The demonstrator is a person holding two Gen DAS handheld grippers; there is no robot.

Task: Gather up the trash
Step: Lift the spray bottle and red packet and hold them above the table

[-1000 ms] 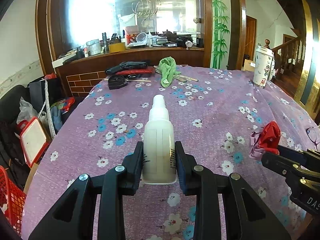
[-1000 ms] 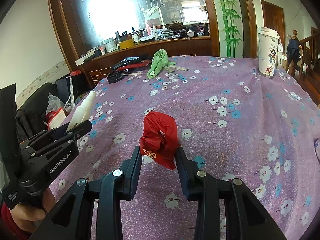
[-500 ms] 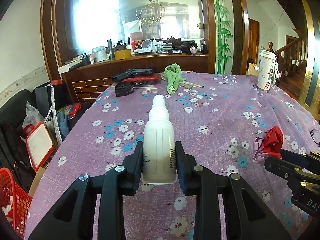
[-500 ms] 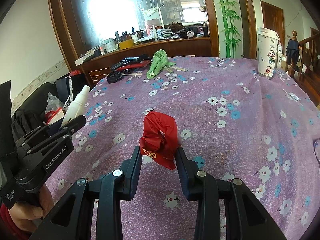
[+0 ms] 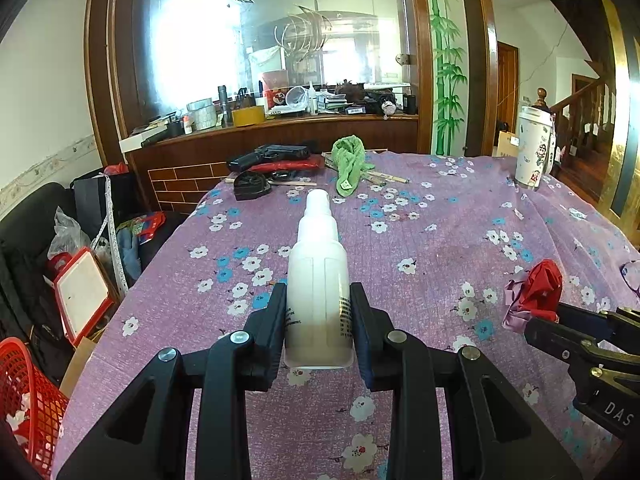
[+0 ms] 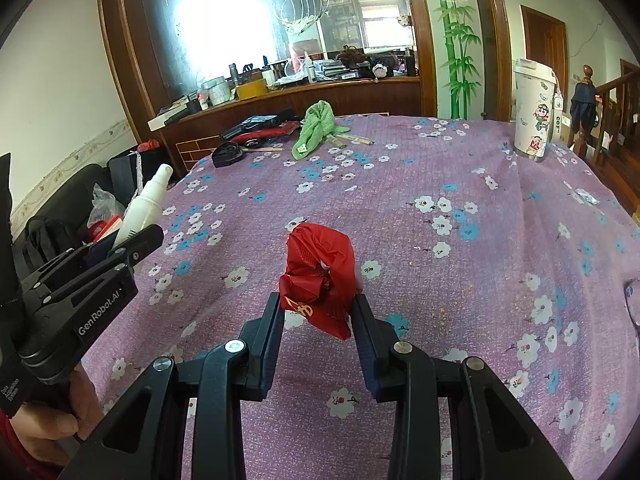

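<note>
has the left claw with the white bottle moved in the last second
Yes. In the right wrist view, the left claw and its white bottle have risen and tilted up: the bottle tip now sits higher against the black sofa, with the tablecloth fixed.

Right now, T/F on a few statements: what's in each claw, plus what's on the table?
1. The left claw grips a white spray bottle. True.
2. The right claw is empty. False: it is shut on a crumpled red bag.
3. A green cloth lies at the table's far side. True.
4. The cartoon tumbler lies on its side. False: it stands upright.
5. A red basket sits on the tablecloth. False: it is off the table's left edge, lower down.
</note>
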